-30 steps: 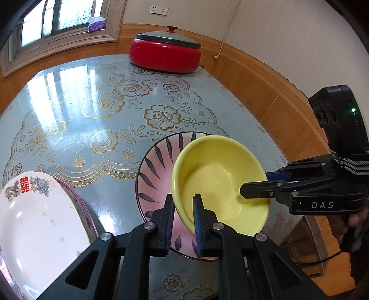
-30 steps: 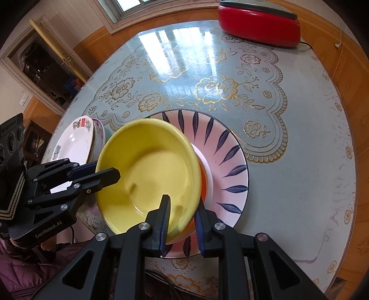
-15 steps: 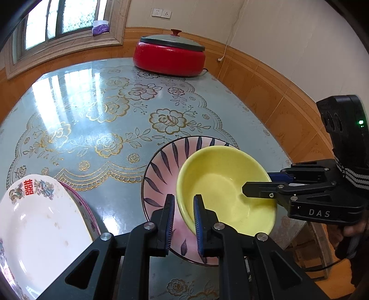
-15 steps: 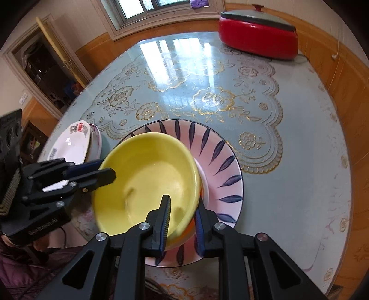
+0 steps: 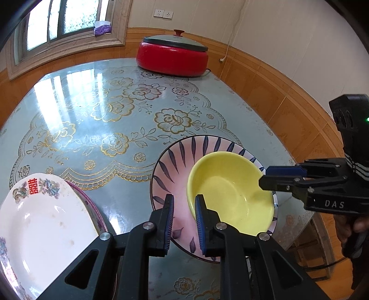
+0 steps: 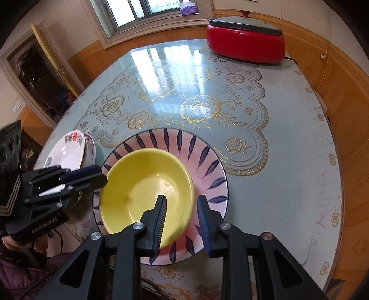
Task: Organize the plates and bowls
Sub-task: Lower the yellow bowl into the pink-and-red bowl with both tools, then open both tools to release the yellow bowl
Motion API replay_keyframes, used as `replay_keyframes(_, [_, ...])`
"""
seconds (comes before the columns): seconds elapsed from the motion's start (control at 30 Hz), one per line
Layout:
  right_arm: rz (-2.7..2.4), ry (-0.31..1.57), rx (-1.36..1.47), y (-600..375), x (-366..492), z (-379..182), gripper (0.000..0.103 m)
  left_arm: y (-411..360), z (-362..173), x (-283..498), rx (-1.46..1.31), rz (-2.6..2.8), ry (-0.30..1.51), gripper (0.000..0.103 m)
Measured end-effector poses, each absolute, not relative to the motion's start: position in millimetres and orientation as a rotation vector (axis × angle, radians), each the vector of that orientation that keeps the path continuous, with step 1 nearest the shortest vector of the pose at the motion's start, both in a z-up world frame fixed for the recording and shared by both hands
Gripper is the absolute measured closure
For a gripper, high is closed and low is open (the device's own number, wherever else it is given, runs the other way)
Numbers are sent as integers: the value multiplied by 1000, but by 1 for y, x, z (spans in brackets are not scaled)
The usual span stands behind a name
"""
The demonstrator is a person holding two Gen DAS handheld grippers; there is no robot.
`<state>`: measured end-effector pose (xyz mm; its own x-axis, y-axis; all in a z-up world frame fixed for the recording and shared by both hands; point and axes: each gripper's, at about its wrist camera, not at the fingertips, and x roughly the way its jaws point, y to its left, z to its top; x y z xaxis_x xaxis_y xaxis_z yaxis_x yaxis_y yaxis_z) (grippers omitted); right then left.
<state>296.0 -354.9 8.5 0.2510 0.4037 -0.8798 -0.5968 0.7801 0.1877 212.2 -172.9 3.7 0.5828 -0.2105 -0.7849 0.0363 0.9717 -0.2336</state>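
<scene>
Right wrist view: right gripper (image 6: 182, 221) and left gripper (image 5: 183, 220), jaws just opening, let go of yellow bowl (image 6: 147, 193) on pink plate (image 6: 207, 161); next, back off toward six o'clock.

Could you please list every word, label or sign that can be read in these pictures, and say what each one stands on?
"DAS": white letters on the side of the right gripper, seen from the left wrist.
"囍": red double-happiness sign on the rim of the white plate.
"GenRobot.AI": likely reading of the blurred white lettering on the left gripper, seen from the right wrist.
The wall sockets show no readable text.
</scene>
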Motion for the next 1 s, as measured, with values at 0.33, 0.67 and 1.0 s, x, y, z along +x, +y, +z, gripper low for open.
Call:
replay_keyframes(0.33, [615, 1108, -197, -343, 284, -10, 82, -173, 3, 212, -189, -161, 935, 83])
replay_keyframes(0.67, [540, 1109, -78, -348, 278, -3, 79, -163, 0, 212, -191, -197, 950, 82])
replay_keyframes(1.0, [388, 1088, 50, -370, 262, -2, 76, -171, -4, 209, -168, -300, 968, 82])
